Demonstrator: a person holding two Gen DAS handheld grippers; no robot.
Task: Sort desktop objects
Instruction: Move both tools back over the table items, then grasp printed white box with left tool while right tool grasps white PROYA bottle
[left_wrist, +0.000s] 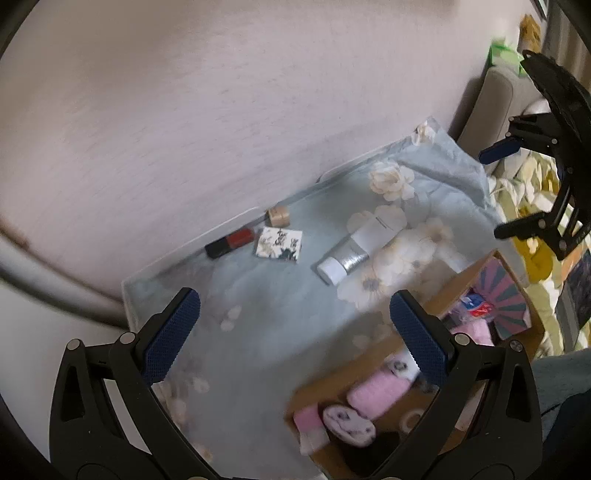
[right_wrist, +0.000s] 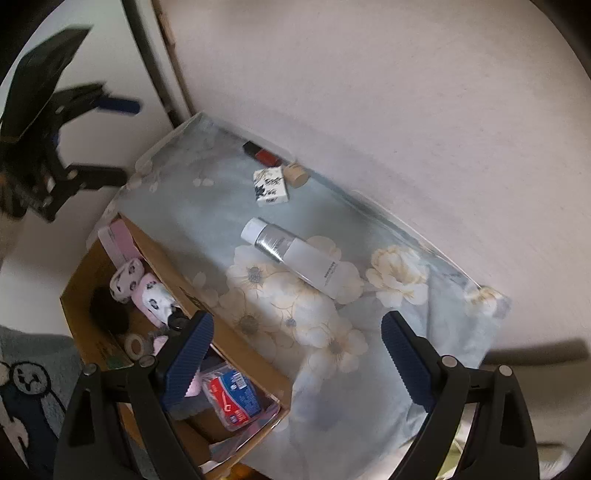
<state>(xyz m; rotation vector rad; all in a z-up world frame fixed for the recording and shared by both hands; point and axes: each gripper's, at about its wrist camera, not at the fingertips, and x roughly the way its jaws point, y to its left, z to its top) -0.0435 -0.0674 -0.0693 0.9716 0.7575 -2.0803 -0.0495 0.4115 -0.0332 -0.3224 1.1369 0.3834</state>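
A white and silver tube (left_wrist: 356, 246) (right_wrist: 299, 254) lies on the flowered blue tablecloth (left_wrist: 288, 314) (right_wrist: 207, 218). Near the wall lie a small patterned white box (left_wrist: 279, 244) (right_wrist: 271, 185), a red and black lipstick (left_wrist: 229, 242) (right_wrist: 260, 153) and a tan cork-like cap (left_wrist: 279, 216) (right_wrist: 297, 176). A cardboard box (left_wrist: 332, 376) (right_wrist: 81, 280) holds pink and spotted rolled socks (left_wrist: 376, 393) (right_wrist: 147, 288), a tape roll (right_wrist: 136, 346) and a red-blue packet (right_wrist: 231, 397). My left gripper (left_wrist: 295, 332) is open and empty above the cloth. My right gripper (right_wrist: 297, 350) is open and empty, also seen in the left wrist view (left_wrist: 506, 188).
A pale wall (left_wrist: 221, 92) runs along the table's far edge. A sofa with yellow patterned fabric (left_wrist: 528, 206) is to the right. A rug with a cartoon figure (right_wrist: 26, 387) lies below the box. The left gripper shows in the right wrist view (right_wrist: 110, 140).
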